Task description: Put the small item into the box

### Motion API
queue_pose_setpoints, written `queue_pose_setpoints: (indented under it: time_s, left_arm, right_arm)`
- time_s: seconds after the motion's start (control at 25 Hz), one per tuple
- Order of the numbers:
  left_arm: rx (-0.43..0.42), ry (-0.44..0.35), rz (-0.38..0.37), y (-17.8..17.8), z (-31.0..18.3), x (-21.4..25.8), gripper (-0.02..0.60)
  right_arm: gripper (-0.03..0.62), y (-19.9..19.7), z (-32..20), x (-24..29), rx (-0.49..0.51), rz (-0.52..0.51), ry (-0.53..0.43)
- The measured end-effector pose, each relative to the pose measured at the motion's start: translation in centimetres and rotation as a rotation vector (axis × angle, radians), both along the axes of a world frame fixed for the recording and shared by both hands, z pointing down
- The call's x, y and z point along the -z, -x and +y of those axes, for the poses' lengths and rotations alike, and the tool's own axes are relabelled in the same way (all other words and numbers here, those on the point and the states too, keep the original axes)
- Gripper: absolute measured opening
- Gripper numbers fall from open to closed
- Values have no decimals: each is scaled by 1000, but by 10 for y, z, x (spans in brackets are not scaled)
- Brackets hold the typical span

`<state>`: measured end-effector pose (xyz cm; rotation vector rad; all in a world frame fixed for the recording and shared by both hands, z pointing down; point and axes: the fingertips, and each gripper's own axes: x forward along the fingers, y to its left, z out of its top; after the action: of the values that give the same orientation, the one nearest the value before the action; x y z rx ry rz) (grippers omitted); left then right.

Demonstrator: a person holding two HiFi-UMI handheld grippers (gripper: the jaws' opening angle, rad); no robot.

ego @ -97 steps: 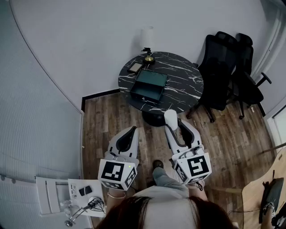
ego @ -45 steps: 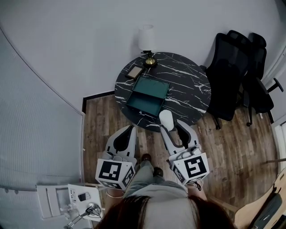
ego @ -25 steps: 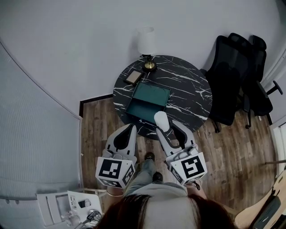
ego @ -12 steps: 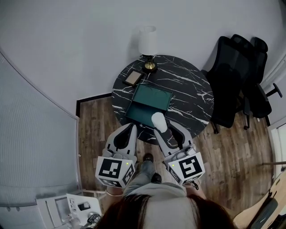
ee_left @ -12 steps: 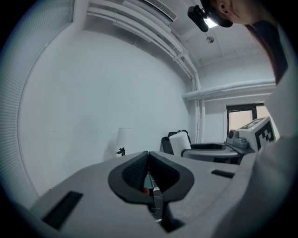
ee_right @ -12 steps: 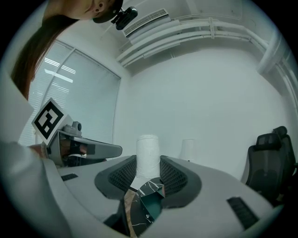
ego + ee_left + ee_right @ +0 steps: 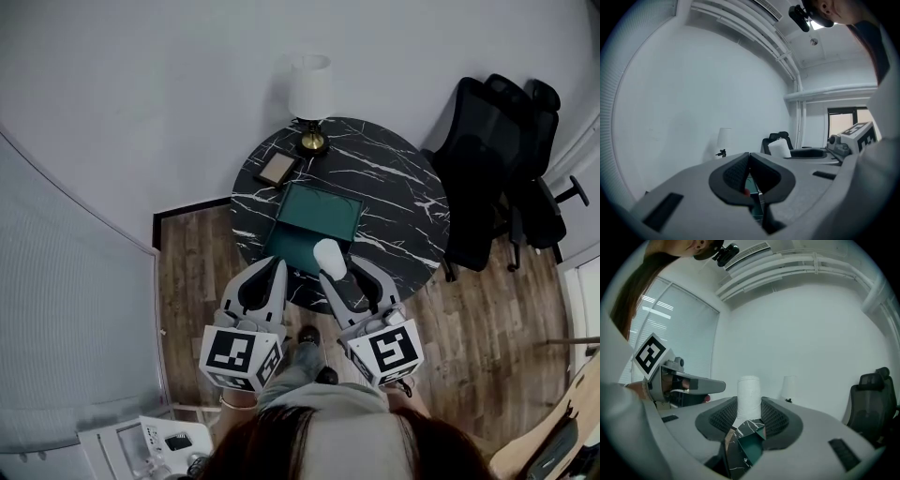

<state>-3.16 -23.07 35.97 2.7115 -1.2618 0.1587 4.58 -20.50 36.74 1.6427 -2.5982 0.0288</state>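
Over the marble table [image 7: 398, 183] and green box [image 7: 317, 208], our right gripper [image 7: 335, 268] clamped a white roll [image 7: 329, 256]; our left gripper [image 7: 275, 269] had its jaws together; black chairs [image 7: 497, 169] stood beside.

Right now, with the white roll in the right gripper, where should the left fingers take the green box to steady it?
Pinch the left wall of the green box, coming from the near side where the left gripper hovers. The box sits open-topped, so a thin wall likely fits between the fingers, clear of the right gripper holding the white roll.
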Motion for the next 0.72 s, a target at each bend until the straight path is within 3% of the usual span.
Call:
queue_pose_setpoints:
  time_s: [0.24, 0.44, 0.72]
  left_arm:
    - [-9, 8, 9, 2, -21, -5, 8]
    - [-17, 13, 13, 4, -36, -8, 8]
    - [-27, 22, 19, 7, -53, -11, 8]
  right_arm:
    - [175, 2, -17, -16, -20, 52, 108]
    - [175, 9, -33, -26, 4, 53, 57]
    - [175, 11, -49, -45, 16, 103, 96]
